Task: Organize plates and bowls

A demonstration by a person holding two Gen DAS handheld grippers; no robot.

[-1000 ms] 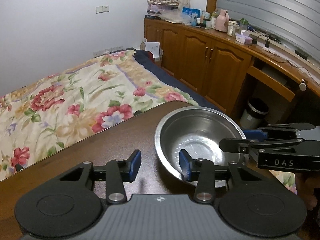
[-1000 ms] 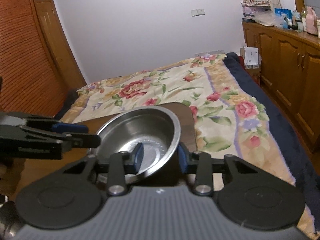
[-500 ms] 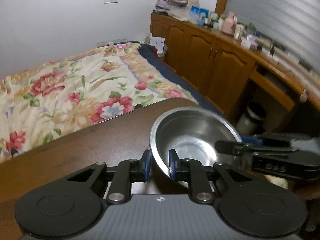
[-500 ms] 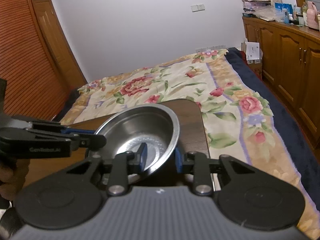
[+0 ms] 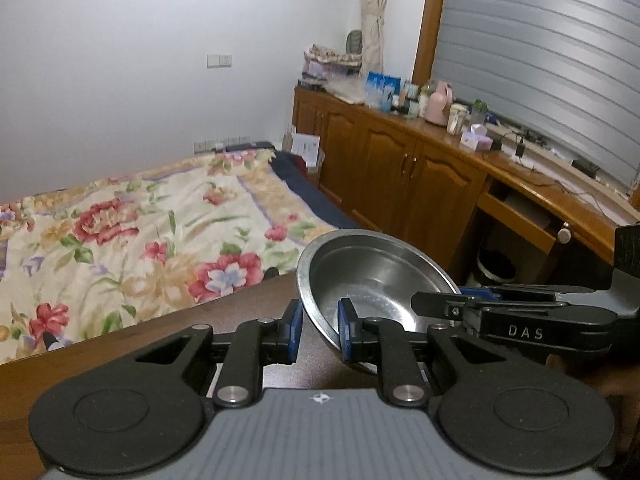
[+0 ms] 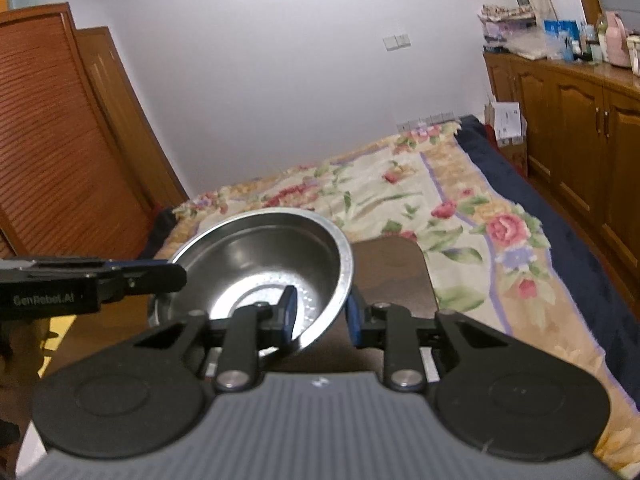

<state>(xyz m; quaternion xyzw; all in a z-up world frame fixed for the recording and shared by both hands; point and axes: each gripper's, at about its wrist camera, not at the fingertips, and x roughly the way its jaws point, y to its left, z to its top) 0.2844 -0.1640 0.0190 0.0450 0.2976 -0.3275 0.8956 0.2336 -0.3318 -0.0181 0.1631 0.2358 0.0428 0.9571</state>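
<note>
Above table (image 5: 132, 344): steel bowl (image 5: 372, 276), rim clamped by left gripper (image 5: 319, 330) and right gripper (image 6: 320, 314) on opposite sides. Step, judged: carrying. Next: level transfer, matched hands, to stacking spot unseen.

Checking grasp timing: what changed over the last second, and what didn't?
The left gripper closed its jaws from wide open onto the near rim of the steel bowl. The right gripper tightened slightly on the opposite rim. Both then lifted the bowl off the wooden table, tilting it. Unchanged: the right gripper's hold on the rim; the floral bed cover and cabinets.
</note>
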